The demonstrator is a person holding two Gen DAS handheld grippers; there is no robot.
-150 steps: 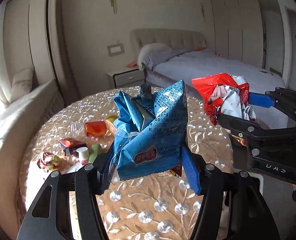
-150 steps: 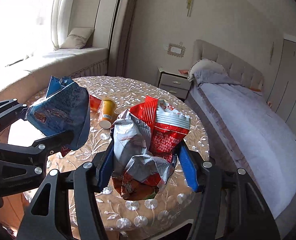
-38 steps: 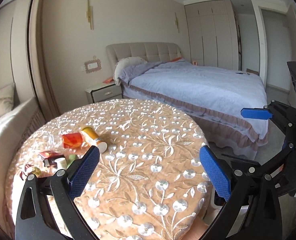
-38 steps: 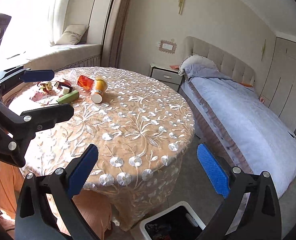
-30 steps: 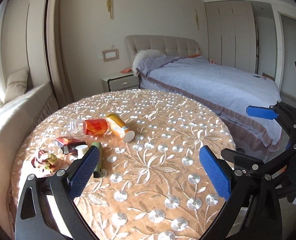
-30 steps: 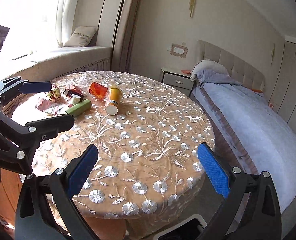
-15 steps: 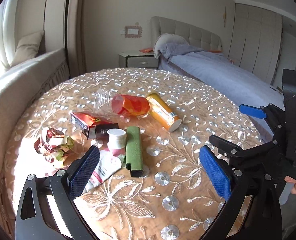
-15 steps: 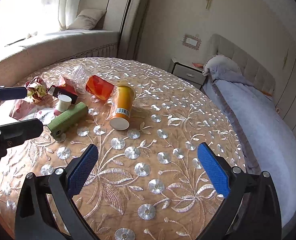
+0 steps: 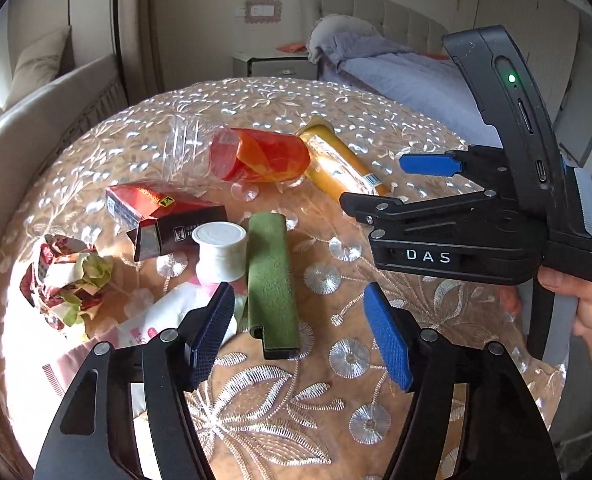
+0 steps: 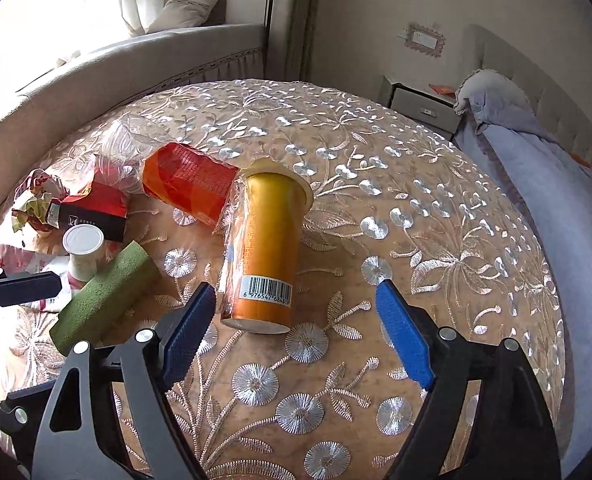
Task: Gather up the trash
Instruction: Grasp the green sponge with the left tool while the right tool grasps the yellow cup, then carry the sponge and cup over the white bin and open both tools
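Trash barcode (image 10: 267, 293) shows only from right wrist

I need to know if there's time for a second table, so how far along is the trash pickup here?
Nothing is in hand: the left gripper and right gripper are both empty, their fingers just closing in on the green box and the orange cup. Left on the table: those two, the red-orange cup, white cup, red-and-black carton, crumpled wrapper and pink-printed packet. No bin shows, so nothing looks done.
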